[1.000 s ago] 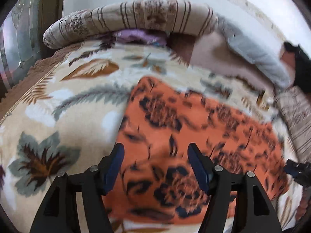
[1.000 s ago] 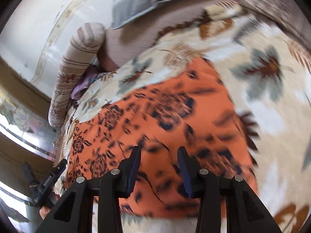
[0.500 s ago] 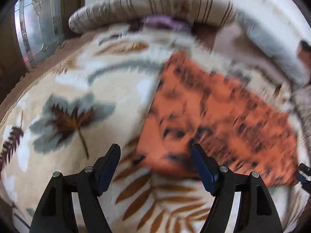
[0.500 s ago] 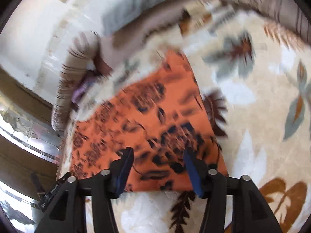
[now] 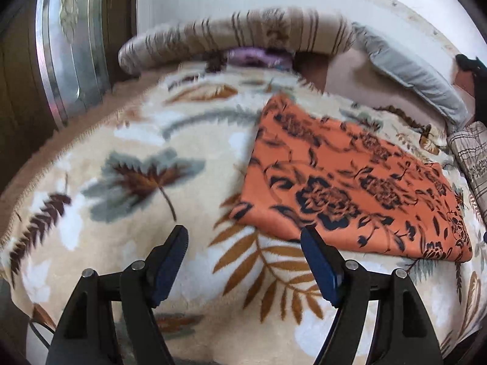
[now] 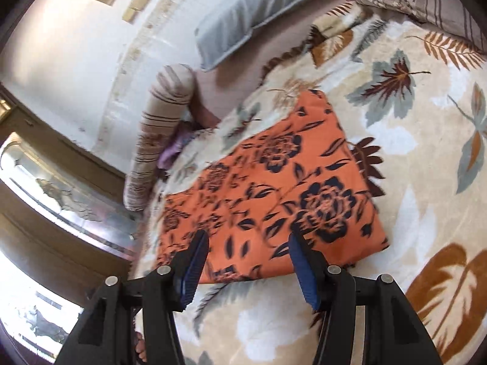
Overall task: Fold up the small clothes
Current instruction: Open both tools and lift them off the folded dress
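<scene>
Leaf-patterned blanket (image 5: pixel 127 243) carries the orange cloth (image 5: pixel 344 188), folded, soft, light. Left gripper (image 5: pixel 243 261) and right gripper (image 6: pixel 248 261) gape empty; pinch a near corner.

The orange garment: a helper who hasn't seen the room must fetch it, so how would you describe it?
Look at the bed's cream leaf-print blanket. Lying flat on it, as a neat rectangle, is the orange garment. It is the only bright orange thing there, printed with dark navy flowers, unlike the striped bolster and grey pillow behind it.
</scene>
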A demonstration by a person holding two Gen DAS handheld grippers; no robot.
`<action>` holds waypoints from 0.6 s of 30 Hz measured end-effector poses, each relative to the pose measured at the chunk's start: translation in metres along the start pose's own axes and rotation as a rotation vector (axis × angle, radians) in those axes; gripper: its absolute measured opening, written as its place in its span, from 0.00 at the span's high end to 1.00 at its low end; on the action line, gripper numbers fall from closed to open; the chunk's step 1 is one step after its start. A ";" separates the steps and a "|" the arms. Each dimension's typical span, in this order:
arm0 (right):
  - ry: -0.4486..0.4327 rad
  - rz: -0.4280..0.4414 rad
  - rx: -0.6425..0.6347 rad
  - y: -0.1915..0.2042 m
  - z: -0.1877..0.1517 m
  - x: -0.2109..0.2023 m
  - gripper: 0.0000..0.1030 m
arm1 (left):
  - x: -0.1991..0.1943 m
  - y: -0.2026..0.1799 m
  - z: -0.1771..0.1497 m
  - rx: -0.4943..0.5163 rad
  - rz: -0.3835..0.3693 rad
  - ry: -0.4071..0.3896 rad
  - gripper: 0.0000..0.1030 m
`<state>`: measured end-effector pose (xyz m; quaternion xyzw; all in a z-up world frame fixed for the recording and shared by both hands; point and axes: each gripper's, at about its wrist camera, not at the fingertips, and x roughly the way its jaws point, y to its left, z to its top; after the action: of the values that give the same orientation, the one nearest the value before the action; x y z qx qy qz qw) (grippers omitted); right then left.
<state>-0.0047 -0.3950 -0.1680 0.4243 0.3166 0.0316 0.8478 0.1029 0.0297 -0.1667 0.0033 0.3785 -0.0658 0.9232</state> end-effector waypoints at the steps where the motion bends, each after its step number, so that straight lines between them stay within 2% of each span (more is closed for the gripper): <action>1: -0.005 0.009 -0.014 0.005 -0.003 -0.001 0.43 | -0.003 -0.003 0.001 0.015 0.018 -0.020 0.24; 3: -0.013 0.014 -0.042 0.011 -0.006 -0.003 0.43 | -0.009 -0.011 0.003 0.054 0.052 -0.051 0.21; 7: -0.015 0.011 -0.059 0.017 -0.010 0.001 0.43 | -0.018 -0.018 0.008 0.103 0.061 -0.094 0.20; 12: 0.015 -0.006 -0.052 0.019 -0.014 0.015 0.40 | -0.023 -0.017 0.011 0.093 0.055 -0.114 0.19; 18: 0.048 -0.024 -0.066 0.022 -0.023 0.026 0.39 | -0.017 -0.013 0.010 0.068 0.063 -0.098 0.19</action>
<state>0.0079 -0.3570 -0.1752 0.3913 0.3408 0.0421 0.8538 0.0959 0.0182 -0.1473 0.0435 0.3303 -0.0498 0.9416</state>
